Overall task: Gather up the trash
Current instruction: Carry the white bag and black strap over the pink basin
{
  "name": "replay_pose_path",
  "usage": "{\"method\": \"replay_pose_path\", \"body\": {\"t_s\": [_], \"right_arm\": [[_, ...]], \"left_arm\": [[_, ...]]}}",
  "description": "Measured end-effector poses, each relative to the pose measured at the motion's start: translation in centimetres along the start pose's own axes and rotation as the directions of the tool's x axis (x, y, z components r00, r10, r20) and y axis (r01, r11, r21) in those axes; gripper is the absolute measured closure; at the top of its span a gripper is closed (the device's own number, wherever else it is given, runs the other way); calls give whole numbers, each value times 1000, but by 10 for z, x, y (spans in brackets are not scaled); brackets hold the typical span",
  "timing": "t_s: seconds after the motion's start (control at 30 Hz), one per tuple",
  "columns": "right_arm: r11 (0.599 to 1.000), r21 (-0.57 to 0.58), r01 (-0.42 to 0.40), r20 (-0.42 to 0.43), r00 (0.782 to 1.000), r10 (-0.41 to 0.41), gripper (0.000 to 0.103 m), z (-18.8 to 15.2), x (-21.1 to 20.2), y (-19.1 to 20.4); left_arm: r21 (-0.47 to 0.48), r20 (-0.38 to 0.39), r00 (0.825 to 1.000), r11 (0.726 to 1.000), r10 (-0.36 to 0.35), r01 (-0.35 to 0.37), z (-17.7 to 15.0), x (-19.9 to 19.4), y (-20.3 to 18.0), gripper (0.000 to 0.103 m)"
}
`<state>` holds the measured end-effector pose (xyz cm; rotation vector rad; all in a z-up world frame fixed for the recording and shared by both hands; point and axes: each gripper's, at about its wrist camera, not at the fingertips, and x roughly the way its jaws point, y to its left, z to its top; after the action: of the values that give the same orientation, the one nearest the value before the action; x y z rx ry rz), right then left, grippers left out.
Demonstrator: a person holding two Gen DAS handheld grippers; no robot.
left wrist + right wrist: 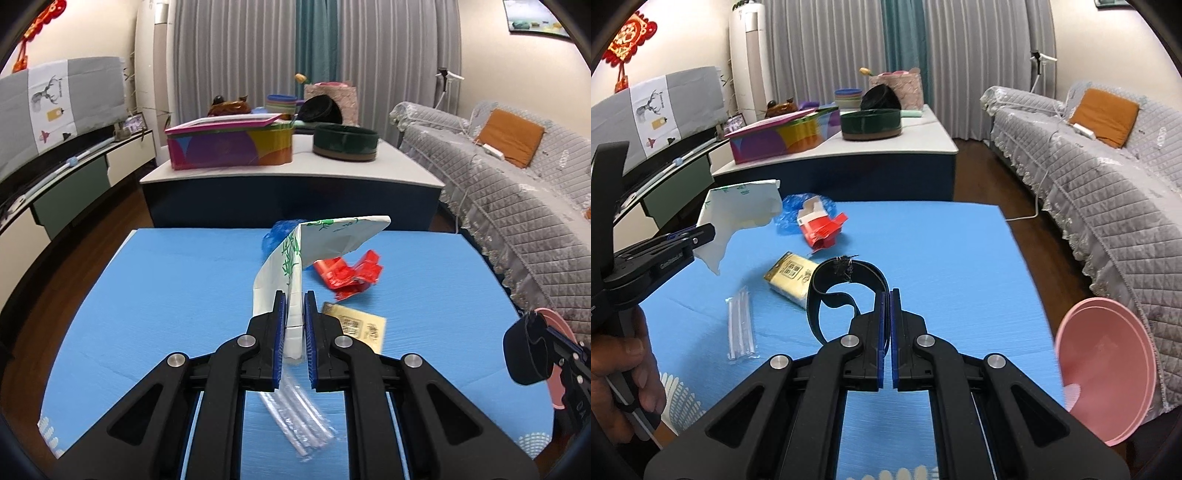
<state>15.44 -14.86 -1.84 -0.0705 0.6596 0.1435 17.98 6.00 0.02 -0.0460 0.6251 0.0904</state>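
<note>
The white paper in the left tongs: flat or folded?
Folded. The white paper bends sharply above the left tongs, one flap leaning right.

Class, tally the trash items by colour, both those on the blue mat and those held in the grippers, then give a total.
White: 1, paper wrapper
Black: 1, strap
Red: 1, carton
Yellow: 1, packet
Blue: 1, plastic bag
Clear: 1, straw pack
Total: 6

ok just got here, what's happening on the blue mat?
A person is clearing trash with two handheld grippers. The left gripper is shut on a white paper wrapper, lifted off the blue mat. The right gripper is shut on a black strap. On the mat lie a red carton, a yellow packet, clear straws and a blue bag. A pink bowl sits at the right.
</note>
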Motion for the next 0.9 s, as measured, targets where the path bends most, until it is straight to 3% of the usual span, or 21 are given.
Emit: {"method": "replay_pose_path", "body": {"t_s": [0.43, 0.63, 0.9], "right_arm": [[996, 49, 78, 66, 995, -81, 100, 24, -36, -36], [989, 106, 102, 97, 989, -112, 100, 45, -58, -66], [978, 100, 184, 146, 970, -197, 100, 73, -85, -117]], "left_arm": [[17, 47, 994, 995, -94, 94, 5, -17, -19, 93], [35, 61, 989, 990, -137, 135, 6, -23, -30, 93], [60, 59, 981, 982, -184, 180, 6, -26, -46, 93]]}}
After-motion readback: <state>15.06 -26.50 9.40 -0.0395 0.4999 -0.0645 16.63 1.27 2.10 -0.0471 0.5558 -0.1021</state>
